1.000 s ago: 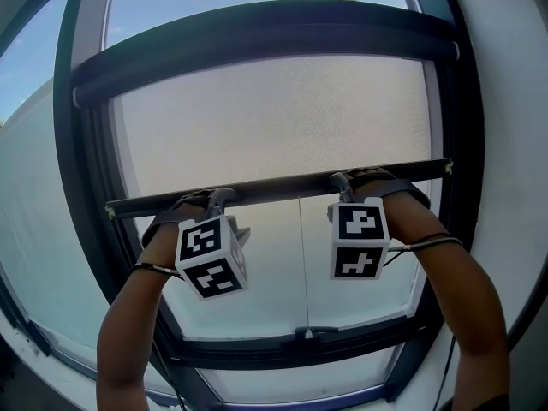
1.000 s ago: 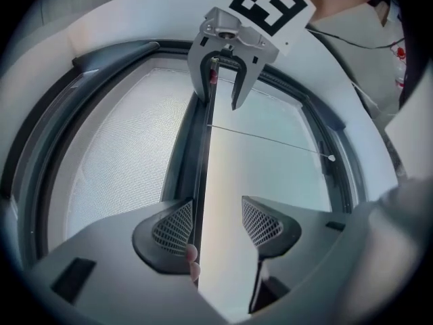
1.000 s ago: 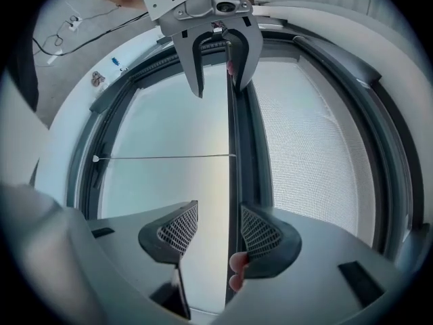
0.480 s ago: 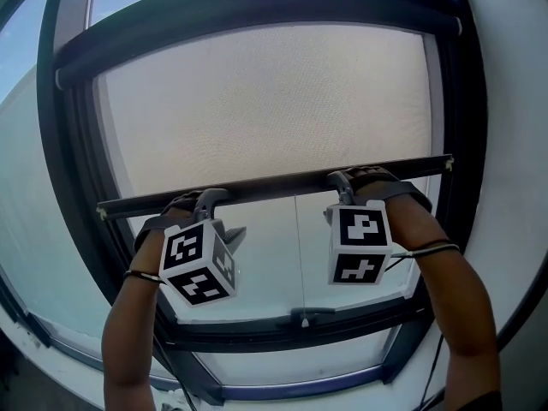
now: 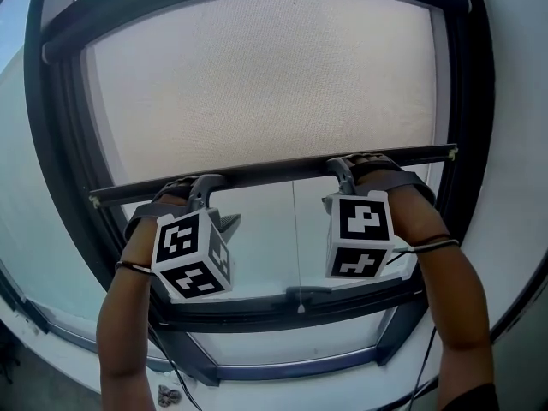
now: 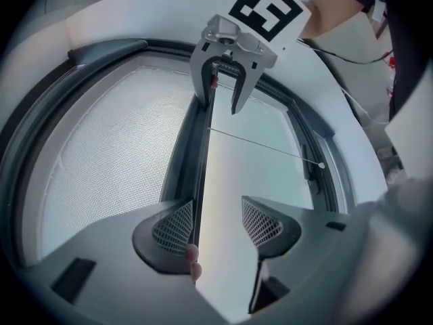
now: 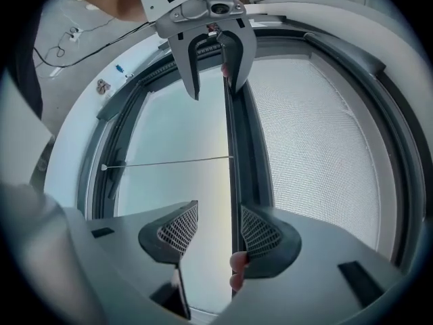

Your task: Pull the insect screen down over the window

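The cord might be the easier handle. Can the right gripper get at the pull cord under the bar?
Probably yes: the pull cord hangs free beside the right gripper, with only glass behind it. That gripper, open, is hooked over the bar, so it must unhook first.

The left gripper point(image 6: 215, 212) has its jaws apart, the screen bar point(image 6: 200, 147) against one jaw. The mesh point(image 6: 115, 154) lies left of the bar; the right gripper point(image 6: 220, 105) straddles it farther along.

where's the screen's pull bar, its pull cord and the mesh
pull bar point(image 5: 274, 172): head view, mid-length of the dark bar.
pull cord point(image 5: 296, 238): head view, midway down the thin cord hanging below the bar.
insect screen mesh point(image 5: 265, 84): head view, centre of the mesh above the bar.
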`<state>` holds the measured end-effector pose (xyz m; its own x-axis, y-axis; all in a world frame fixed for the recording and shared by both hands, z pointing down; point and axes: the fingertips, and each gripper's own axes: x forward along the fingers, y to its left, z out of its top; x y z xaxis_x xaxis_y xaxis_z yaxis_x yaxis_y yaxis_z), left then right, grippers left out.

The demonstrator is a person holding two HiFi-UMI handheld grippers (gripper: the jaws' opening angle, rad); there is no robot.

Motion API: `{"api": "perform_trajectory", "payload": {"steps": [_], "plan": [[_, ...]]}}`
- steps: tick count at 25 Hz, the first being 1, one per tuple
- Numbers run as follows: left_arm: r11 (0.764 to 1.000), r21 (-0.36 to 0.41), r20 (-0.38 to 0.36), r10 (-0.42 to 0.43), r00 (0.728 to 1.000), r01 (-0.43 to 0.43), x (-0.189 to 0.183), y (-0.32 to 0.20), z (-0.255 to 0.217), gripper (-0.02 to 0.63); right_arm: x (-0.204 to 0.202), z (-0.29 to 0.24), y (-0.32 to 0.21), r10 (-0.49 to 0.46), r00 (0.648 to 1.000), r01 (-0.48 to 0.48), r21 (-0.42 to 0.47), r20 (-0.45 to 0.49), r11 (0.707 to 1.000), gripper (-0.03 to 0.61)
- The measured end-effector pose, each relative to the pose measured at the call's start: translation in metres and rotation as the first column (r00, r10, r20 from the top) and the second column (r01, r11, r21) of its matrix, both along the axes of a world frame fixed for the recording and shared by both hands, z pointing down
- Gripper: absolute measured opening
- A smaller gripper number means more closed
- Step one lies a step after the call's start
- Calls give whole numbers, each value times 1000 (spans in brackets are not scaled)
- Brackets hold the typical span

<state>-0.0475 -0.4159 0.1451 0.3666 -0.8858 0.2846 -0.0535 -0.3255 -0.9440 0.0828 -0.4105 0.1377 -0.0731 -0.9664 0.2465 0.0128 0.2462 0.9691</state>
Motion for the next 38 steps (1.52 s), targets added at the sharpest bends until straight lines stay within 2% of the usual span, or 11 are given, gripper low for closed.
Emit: {"api": "perform_trajectory", "payload": {"steps": [5, 12, 18, 26, 30, 35, 38], "plan": [[994, -92, -31, 48, 998, -51, -2, 13, -1, 224, -5, -3, 15, -42, 997, 48, -92, 61, 995, 192], [998, -56, 17, 7, 1000, -6, -2, 10, 2, 222, -3, 1, 12, -14, 1000, 15, -70, 9, 997, 192], [989, -144, -24, 42, 999, -45, 1, 8, 34, 222, -1, 34, 8, -4, 1000, 6, -112, 10, 994, 192], [981, -180, -71, 54, 996, -66, 1, 9, 56, 222, -2, 56, 7, 3, 999, 3, -121, 53, 993, 192], [970, -237, -22, 46, 999, -50, 5, 5, 94, 222, 2, 94, 4, 11, 1000, -7, -154, 22, 988, 192], [963, -266, -7, 38, 999, -39, 5, 9, 129, 221, 3, 129, 7, 11, 999, -6, -162, 32, 987, 192], [953, -302, 22, 32, 999, -24, 4, 10, 149, 221, 3, 149, 9, 13, 1000, -10, -208, 16, 978, 192]]}}
